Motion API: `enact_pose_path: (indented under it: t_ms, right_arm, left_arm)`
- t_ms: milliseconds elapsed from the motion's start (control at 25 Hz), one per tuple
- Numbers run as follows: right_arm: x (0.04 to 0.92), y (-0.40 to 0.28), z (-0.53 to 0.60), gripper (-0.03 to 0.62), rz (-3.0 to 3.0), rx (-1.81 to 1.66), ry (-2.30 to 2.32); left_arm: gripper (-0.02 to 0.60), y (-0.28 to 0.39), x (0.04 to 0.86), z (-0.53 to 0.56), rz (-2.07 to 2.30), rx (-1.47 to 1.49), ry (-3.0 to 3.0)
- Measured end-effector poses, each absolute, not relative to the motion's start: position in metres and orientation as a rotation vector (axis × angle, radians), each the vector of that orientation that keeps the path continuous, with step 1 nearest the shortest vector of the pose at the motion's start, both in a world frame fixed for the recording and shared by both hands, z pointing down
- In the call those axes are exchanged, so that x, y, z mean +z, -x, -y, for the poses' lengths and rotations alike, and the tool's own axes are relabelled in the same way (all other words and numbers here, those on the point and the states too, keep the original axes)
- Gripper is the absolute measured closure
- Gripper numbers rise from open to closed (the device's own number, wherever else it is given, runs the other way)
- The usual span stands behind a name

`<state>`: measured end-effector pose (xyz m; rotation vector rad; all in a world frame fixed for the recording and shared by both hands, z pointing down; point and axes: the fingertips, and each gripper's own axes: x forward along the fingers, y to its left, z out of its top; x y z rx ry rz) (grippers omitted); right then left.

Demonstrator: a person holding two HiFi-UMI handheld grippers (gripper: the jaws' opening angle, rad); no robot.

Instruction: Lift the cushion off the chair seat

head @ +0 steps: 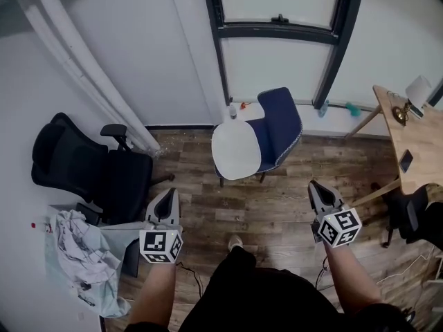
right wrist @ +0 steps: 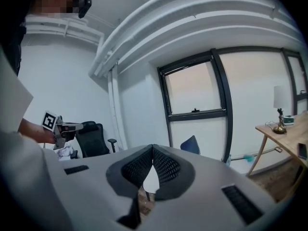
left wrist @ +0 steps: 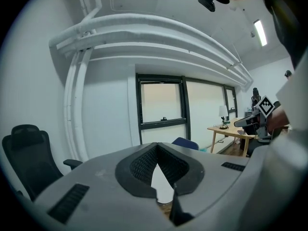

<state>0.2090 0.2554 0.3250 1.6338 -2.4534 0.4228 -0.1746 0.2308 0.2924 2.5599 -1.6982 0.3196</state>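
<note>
Black mesh office chair (head: 90, 168) stands at 9 o'clock in the head view, close to the white wall. Below it, at 8 o'clock, a heap of crumpled white cloth (head: 77, 247) lies near the edge of the picture. The left gripper (head: 168, 196) is next, at 8 o'clock from the middle, held out over the wooden floor (head: 277, 213). Its own view shows its two claws pressed together with nothing in them.

The white cushion (head: 237, 149) is right in the middle of the head view. It lies flat on the seat of a blue chair (head: 282, 124), and the chair's back rises at 1 o'clock from the cushion. Both grippers point toward it but are well apart from it.

The right gripper (head: 315, 187) is at 4 o'clock from the cushion. Its claws are together too, and they are empty. A wooden table (head: 419, 140) fills the 3 o'clock edge, with a small white lamp (head: 417, 90) on it.
</note>
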Motion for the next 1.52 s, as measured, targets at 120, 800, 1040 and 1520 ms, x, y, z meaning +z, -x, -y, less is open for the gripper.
enact_pose_path:
  t_ms: [120, 800, 1040, 1520]
  right_arm:
    - [0.325, -0.192, -0.234, 0.583, 2.431, 0.422, -1.644]
    - [0.328, -0.123, -0.141, 0.583, 2.378, 0.340, -1.637]
    - [0.333, -0.125, -0.102, 0.583, 2.409, 0.353, -1.652]
    - [0.352, -0.123, 0.026, 0.583, 2.453, 0.415, -1.611]
  left_arm:
    - [0.577, 0.199, 0.294, -0.206, 1.705, 0.293, -2.547]
    - [0.577, 0.253, 0.327, -0.100, 1.630, 0.252, -2.585]
    - [0.577, 0.240, 0.324, -0.067, 1.625, 0.274, -2.608]
    - [0.577, 0.230, 0.331, 0.044, 1.627, 0.350, -2.585]
